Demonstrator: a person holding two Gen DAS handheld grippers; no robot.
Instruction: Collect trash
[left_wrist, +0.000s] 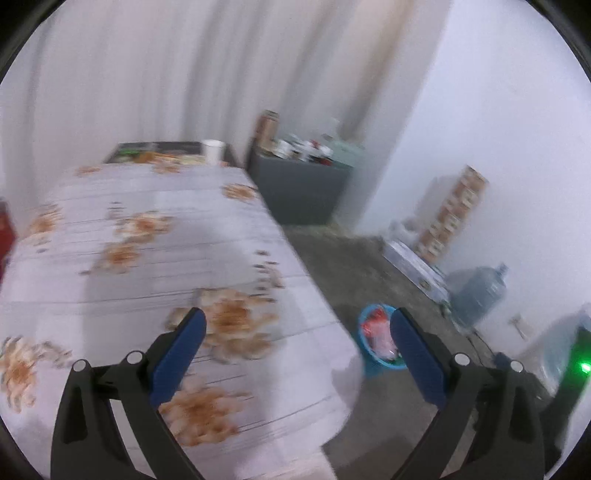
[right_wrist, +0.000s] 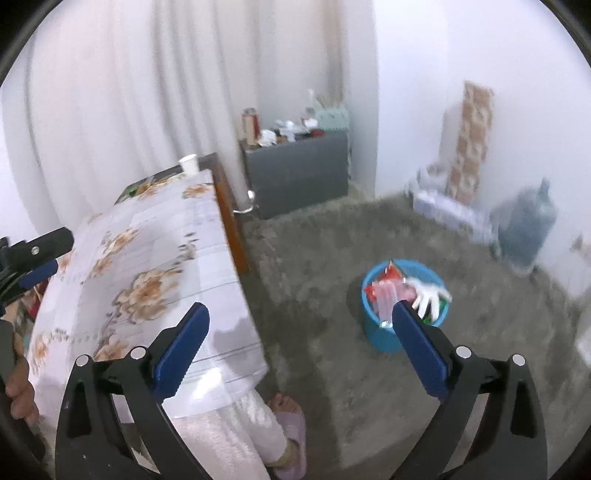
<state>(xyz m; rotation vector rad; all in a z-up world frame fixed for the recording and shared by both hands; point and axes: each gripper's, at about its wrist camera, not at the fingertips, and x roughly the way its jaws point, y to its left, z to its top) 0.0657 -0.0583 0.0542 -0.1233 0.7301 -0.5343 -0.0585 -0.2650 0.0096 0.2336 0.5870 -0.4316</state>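
Note:
A blue trash bucket stands on the grey floor, right of the table. It holds red and pink wrappers and a white glove that hangs over its rim. The bucket also shows in the left wrist view, partly behind a finger. My left gripper is open and empty above the table's near right corner. My right gripper is open and empty above the floor, between table and bucket. The left gripper also shows at the left edge of the right wrist view.
The table has a floral cloth, with a white paper cup and some litter at its far end. A grey cabinet with clutter stands behind. A water jug, boxes and a tall carton line the right wall. My slippered foot is below.

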